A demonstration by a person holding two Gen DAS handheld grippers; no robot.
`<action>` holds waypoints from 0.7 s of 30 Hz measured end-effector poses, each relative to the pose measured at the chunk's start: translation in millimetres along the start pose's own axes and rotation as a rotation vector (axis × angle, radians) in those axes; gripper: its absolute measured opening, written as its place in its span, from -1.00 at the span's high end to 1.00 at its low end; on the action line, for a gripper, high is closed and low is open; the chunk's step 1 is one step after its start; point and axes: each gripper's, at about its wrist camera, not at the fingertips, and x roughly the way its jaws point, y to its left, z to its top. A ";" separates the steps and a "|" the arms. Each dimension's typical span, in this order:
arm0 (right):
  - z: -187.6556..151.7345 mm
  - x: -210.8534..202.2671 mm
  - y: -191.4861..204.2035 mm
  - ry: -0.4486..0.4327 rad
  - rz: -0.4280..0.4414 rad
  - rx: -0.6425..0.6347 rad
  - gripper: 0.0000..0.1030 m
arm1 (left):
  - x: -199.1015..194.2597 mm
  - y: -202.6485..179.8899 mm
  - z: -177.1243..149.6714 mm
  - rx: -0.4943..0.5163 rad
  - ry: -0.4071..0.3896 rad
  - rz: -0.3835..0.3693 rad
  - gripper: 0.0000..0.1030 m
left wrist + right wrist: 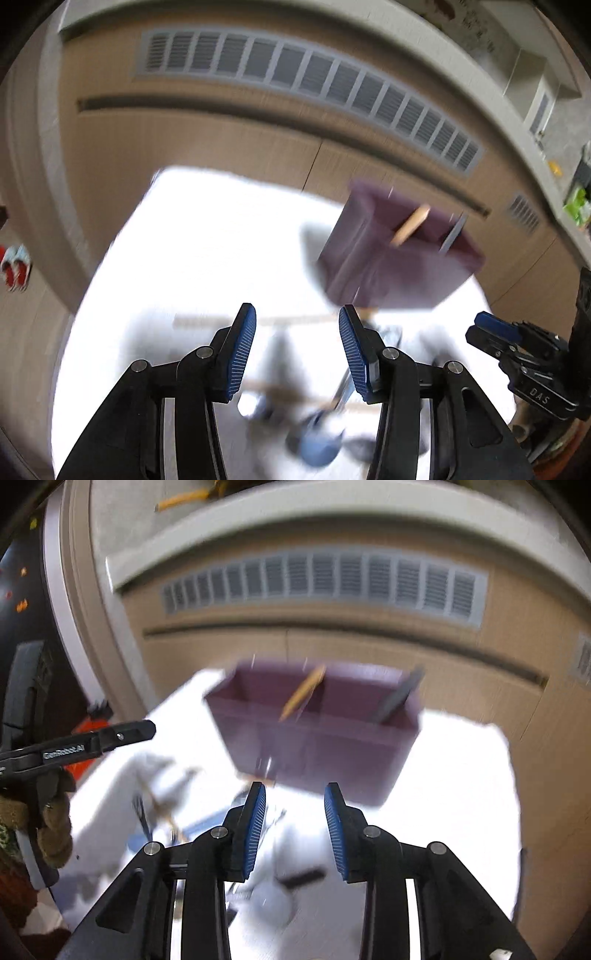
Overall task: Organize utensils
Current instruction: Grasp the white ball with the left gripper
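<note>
Left wrist view | my left tool (297,345) gapes empty, right tool (294,827) likewise | blurred loose utensils (317,417) lie just below both, purple plastic organizer box (399,251) beyond

Heavy motion blur throughout. Purple compartmented holder (399,254) stands on white table (207,236); a wooden stick (410,226) and a grey utensil (452,232) lean inside it. Left gripper (297,321) just in front of holder, jaws apart, nothing between. Blurred utensils (314,417) nearer than holder. Right gripper (517,343) right of holder.
</note>
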 end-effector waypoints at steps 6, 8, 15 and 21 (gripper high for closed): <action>-26.3 20.8 15.4 0.125 0.037 0.031 0.40 | -7.5 11.6 -34.1 -0.020 0.037 -0.001 -0.04; -32.1 18.6 18.4 0.130 0.041 0.026 0.40 | -11.4 13.4 -38.9 -0.021 0.050 -0.025 -0.12; -50.8 2.3 23.6 0.127 -0.010 0.000 0.40 | -18.3 -1.8 -60.6 0.050 0.096 -0.066 -0.16; -61.9 -3.2 18.7 0.112 -0.047 0.022 0.40 | -14.3 -23.1 -61.3 0.100 0.121 -0.109 0.05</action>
